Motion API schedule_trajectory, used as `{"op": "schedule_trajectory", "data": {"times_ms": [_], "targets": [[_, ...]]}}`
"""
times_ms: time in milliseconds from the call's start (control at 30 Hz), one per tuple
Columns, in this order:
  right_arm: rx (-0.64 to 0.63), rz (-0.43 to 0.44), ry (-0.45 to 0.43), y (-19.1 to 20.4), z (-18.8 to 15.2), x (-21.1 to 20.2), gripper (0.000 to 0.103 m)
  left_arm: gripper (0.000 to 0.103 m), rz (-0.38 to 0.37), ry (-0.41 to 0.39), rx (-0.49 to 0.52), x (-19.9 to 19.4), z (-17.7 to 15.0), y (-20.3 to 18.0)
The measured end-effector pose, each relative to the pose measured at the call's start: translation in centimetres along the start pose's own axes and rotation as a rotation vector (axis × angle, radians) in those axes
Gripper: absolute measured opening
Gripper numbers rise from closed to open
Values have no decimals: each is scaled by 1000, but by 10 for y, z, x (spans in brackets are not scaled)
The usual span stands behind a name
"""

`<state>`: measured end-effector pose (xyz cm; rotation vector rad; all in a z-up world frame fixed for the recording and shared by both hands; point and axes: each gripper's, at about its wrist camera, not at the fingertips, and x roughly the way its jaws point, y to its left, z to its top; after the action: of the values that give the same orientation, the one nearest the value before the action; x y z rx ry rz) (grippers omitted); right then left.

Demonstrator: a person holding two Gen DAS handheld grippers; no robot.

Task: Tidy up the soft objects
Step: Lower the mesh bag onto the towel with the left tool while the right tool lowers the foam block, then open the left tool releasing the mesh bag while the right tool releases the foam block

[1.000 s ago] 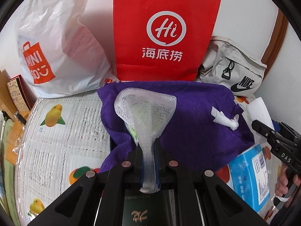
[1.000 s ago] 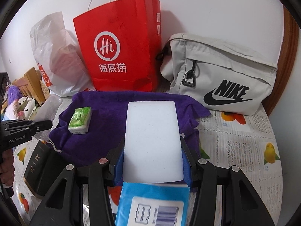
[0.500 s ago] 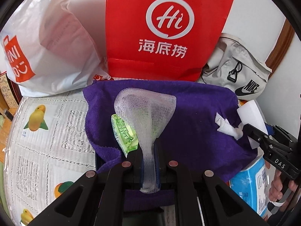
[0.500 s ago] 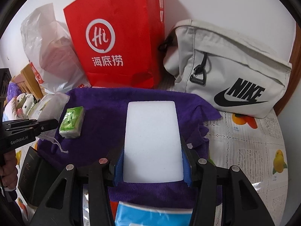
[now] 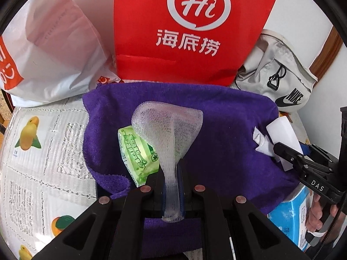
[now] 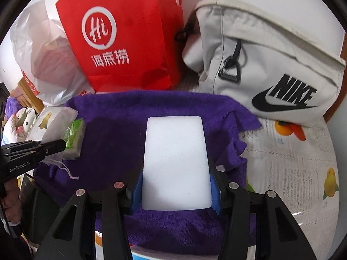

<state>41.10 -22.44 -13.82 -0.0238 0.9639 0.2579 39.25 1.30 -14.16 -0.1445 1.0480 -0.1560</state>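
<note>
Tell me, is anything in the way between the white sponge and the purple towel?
Nothing visible. The white sponge, clamped in the right hand-held gripper, hangs over bare purple towel. The green tissue pack lies off to the side.

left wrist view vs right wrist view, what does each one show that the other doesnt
Only the left wrist view shows the crumpled white tissue on the towel and the blue pack at the towel's right edge. Only the right wrist view shows the plush toys at far left. Both show the purple towel, red paper bag, Nike bag, green tissue pack, the left gripper shut on white mesh, and the right gripper shut on a white sponge.
</note>
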Motion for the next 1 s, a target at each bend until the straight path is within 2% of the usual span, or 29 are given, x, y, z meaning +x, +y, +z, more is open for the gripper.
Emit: {"op": "schedule_trajectory", "data": {"times_ms": [100,500,567,633,700,767,833,1000], "targets": [[4,6,16,-1,-1,3,50,9,-4,23,-9,6,-1,1],[-4,3,70,-1,-2,14,52,10,-7,33,-16,8,0,1],[-10,5,73,0,-2,15,58,17,-4,35,-14,8,0,1],[-14,8,69,1,-1,15,64,18,0,33,-16,8,0,1],[-20,7,63,2,-1,13,71,23,5,31,-25,7,1,2],[-25,-5,54,2,-2,9,71,36,-7,34,-20,6,1,2],[-29,-13,47,4,-2,7,72,43,-2,28,-19,2,-1,1],[-19,-7,20,-1,-6,-3,78,47,25,29,-1,-12,-7,-3]]}}
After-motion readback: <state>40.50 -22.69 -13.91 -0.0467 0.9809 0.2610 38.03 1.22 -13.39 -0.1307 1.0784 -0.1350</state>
